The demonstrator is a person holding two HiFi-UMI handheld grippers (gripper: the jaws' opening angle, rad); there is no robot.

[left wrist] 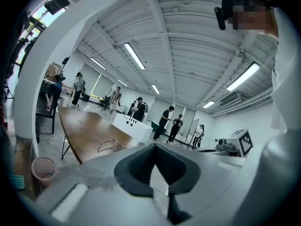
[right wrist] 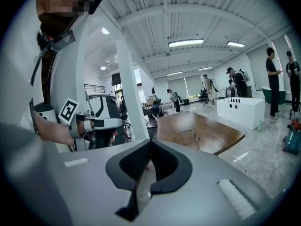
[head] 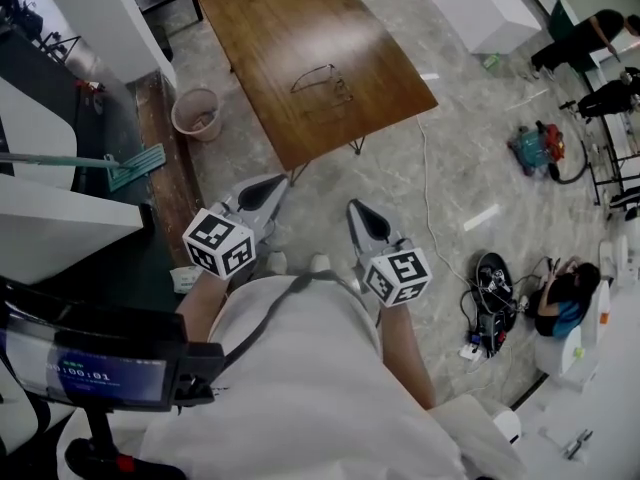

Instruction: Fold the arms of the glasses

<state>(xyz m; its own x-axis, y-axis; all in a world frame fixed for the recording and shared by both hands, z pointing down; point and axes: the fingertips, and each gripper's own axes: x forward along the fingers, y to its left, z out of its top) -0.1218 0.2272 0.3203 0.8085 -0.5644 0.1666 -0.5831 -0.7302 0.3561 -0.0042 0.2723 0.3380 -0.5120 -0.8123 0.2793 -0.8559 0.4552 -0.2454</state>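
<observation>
A pair of thin-framed glasses (head: 322, 80) lies with its arms out on the brown wooden table (head: 290, 18), well ahead of both grippers. The glasses (left wrist: 109, 145) also show in the left gripper view, and the glasses (right wrist: 190, 136) in the right gripper view, small and far off. My left gripper (head: 283, 178) hangs over the floor short of the table's near edge, jaws together and empty. My right gripper (head: 352, 205) is beside it, also over the floor, jaws together with nothing in them. Both point toward the table.
A pink bucket (head: 197, 113) stands at the table's left near corner, with a mop (head: 130, 165) beside it. A white counter (head: 470, 3) stands beyond the table. Cables (head: 490, 298), a vacuum (head: 535, 148) and a seated person (head: 560, 303) are on the floor at right.
</observation>
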